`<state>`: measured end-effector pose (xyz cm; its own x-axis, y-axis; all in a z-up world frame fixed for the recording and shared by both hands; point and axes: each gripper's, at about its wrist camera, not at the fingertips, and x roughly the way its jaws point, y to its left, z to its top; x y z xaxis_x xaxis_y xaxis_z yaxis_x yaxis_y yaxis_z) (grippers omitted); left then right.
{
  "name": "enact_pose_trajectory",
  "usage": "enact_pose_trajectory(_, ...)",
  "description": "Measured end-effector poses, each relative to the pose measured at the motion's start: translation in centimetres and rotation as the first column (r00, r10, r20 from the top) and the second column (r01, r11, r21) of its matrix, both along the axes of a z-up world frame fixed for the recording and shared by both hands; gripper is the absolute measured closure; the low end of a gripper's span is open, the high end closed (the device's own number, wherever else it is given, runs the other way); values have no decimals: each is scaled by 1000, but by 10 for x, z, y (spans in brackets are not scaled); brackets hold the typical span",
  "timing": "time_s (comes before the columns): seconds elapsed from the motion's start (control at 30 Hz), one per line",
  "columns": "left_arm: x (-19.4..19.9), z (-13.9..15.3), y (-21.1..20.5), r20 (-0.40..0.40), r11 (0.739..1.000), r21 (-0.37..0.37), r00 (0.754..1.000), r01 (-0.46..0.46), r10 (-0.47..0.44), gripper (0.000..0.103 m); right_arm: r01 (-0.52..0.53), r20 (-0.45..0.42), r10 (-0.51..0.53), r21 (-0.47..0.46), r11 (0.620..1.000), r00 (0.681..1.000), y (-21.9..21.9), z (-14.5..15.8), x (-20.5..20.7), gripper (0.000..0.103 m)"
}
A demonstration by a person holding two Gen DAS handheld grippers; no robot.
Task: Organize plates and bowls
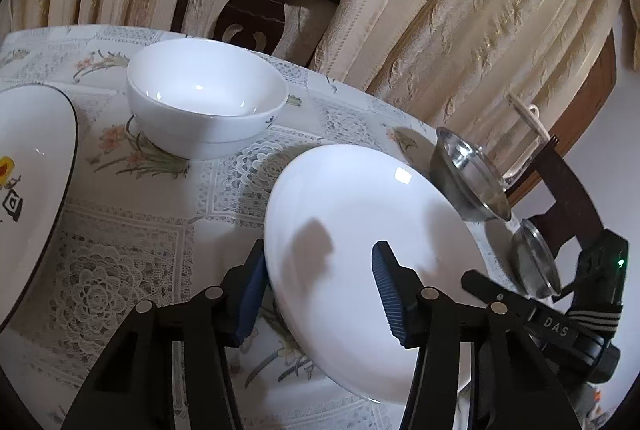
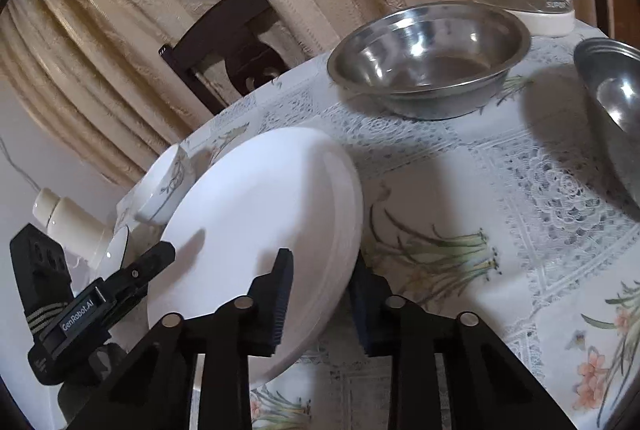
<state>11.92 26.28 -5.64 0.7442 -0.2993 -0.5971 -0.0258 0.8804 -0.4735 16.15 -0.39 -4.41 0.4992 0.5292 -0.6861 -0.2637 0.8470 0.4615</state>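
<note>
A: What lay on the bench (image 1: 132, 222)?
B: A white plate (image 1: 360, 254), tilted above the cloth, its opposite rims straddled by the wide-spread left hand-held gripper (image 1: 320, 294) and right hand-held gripper (image 2: 320, 306).
A: The containers?
B: Two steel bowls (image 2: 428, 58) sat empty beyond it; the white bowl (image 1: 208, 98) sat empty too.

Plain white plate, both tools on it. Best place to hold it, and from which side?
The rim, from opposite sides. The white plate is wide, shallow and tilted off the tablecloth, so its thin edge is the only part fingers can straddle. Left tool brackets one edge, right tool the other; whether either has closed on it is unclear.
</note>
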Motion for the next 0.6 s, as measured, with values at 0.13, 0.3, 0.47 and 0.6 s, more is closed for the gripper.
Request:
enact_pose_trajectory(0.13,-2,1,-3,7,1000,27,1000,0,-1,50,1,7,0,-11,1000,1000,0,0,0,74)
enact_pose_trajectory(0.3,-8,9,-12,50,996,88,999,13,-17,50,6,37,-5,-28,1000,999,1,3,-4,75)
enact_pose_trajectory(0.47,-16,16,-16,72,990,138,997,8,-18,50,-12,45,13,-21,1000,999,-2,6,-8,75)
enact_pose_trajectory(0.6,-22,14,-11,45,994,112,999,3,-8,51,-31,42,32,-19,999,999,-4,8,-15,75)
